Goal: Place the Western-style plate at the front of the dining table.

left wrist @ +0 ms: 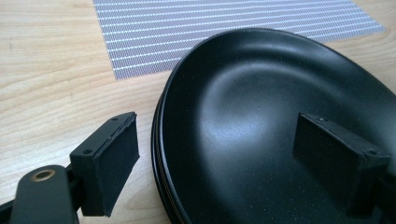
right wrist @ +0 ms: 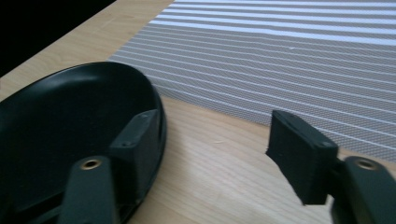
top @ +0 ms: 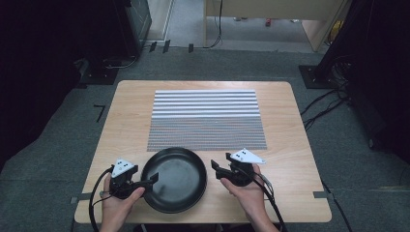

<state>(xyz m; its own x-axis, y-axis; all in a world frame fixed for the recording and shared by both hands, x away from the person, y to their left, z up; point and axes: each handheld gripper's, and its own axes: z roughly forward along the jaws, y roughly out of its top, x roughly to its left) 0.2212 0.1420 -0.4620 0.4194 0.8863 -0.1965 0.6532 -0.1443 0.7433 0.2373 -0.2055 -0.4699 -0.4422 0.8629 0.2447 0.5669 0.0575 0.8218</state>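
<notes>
A black plate (top: 174,180) lies near the front edge of the wooden table (top: 130,106); in the left gripper view its edge (left wrist: 159,154) looks like a stack of two or three rims. My left gripper (top: 151,180) (left wrist: 217,128) is open and straddles the plate's left rim, one jaw outside over the wood and one inside the bowl, neither pad pressing. On the plate's right side my right gripper (top: 216,171) (right wrist: 212,121) is open too. One of its jaws sits over the plate (right wrist: 70,112) at the rim and the other over bare wood.
A grey and white striped placemat (top: 205,118) (left wrist: 219,23) (right wrist: 289,51) lies just behind the plate in the middle of the table. Cables trail from both grippers toward the front edge. Dark floor and equipment surround the table.
</notes>
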